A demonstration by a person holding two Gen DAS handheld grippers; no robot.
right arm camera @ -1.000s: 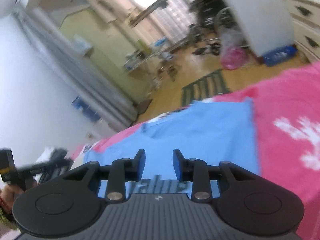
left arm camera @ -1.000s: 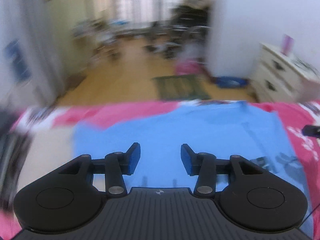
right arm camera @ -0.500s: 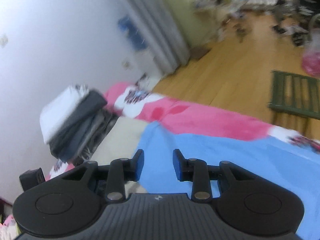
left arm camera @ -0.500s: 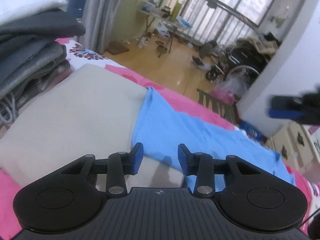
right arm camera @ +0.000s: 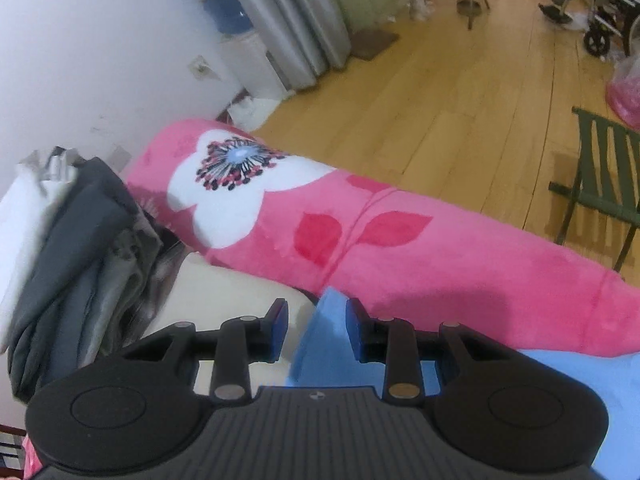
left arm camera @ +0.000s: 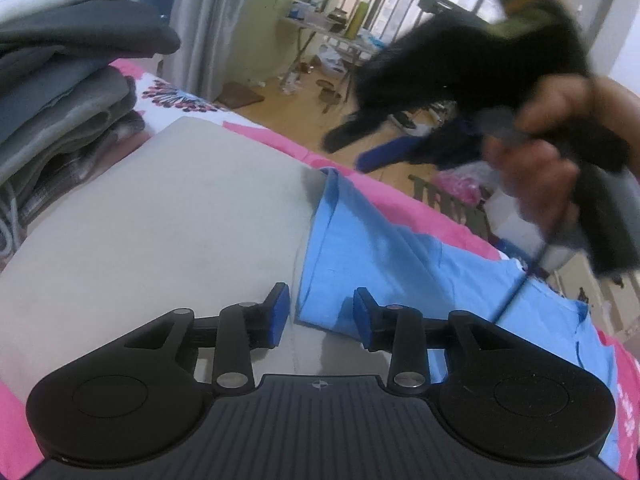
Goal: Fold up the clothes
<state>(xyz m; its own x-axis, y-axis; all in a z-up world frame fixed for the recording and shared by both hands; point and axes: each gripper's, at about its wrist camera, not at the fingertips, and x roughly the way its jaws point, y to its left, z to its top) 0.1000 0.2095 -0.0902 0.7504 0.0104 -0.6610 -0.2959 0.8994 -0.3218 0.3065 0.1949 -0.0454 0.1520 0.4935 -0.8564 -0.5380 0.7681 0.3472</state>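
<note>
Left wrist: blue shirt edge between open fingers, ungripped.

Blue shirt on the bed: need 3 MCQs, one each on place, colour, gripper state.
1. Where does the blue shirt's left edge lie?
A. on the beige cloth
B. on the floor
C. on the clothes stack

2. What colour is the blanket?
A. green
B. pink
C. grey

3. How is the left hand-held gripper?
A. shut on the shirt
B. open
C. shut, holding nothing

Answers: 1 A, the blue edge overlaps the beige cloth. 2 B, pink with a white flower. 3 B, a gap shows between its blue pads, nothing held.
</note>
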